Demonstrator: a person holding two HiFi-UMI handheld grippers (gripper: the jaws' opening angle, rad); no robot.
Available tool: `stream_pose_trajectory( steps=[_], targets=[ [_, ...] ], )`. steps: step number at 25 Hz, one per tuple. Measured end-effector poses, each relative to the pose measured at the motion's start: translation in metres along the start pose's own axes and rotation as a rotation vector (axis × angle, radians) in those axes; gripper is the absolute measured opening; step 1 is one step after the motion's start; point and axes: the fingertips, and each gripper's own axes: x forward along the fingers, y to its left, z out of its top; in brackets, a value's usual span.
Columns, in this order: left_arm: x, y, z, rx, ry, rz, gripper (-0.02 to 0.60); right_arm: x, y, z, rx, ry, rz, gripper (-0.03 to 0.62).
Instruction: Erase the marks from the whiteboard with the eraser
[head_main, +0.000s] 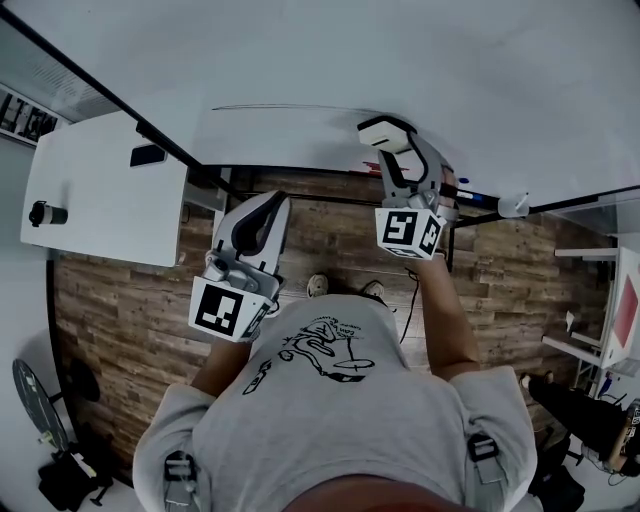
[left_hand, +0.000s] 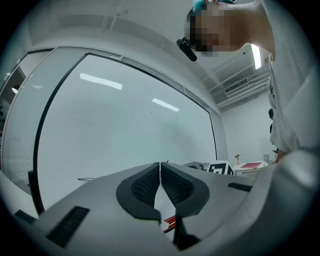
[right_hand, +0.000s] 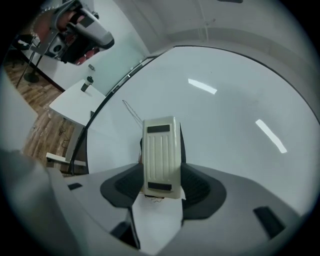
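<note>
My right gripper (right_hand: 161, 176) is clamped on the eraser (right_hand: 161, 150), which stands up between the jaws in front of the whiteboard (head_main: 420, 60), near one end of a thin drawn line (head_main: 290, 107). My left gripper (left_hand: 160, 172) hangs lower, below the board, jaws pressed together on nothing.

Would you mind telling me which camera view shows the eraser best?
The right gripper view: the eraser sits large and central, clamped between the jaws. The head view shows it small against the whiteboard; the left gripper view misses it.
</note>
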Motion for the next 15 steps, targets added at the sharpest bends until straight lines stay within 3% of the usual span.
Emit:
stream_pose_trajectory(
  steps=[9, 15],
  targets=[
    [0.002, 0.008, -0.003, 0.001, 0.014, 0.007, 0.026, -0.017, -0.088, 0.046, 0.004, -0.036, -0.095, 0.238],
    [0.003, 0.013, -0.007, -0.011, 0.021, 0.013, 0.026, 0.002, -0.092, 0.041, -0.003, 0.002, -0.098, 0.238]
  ],
)
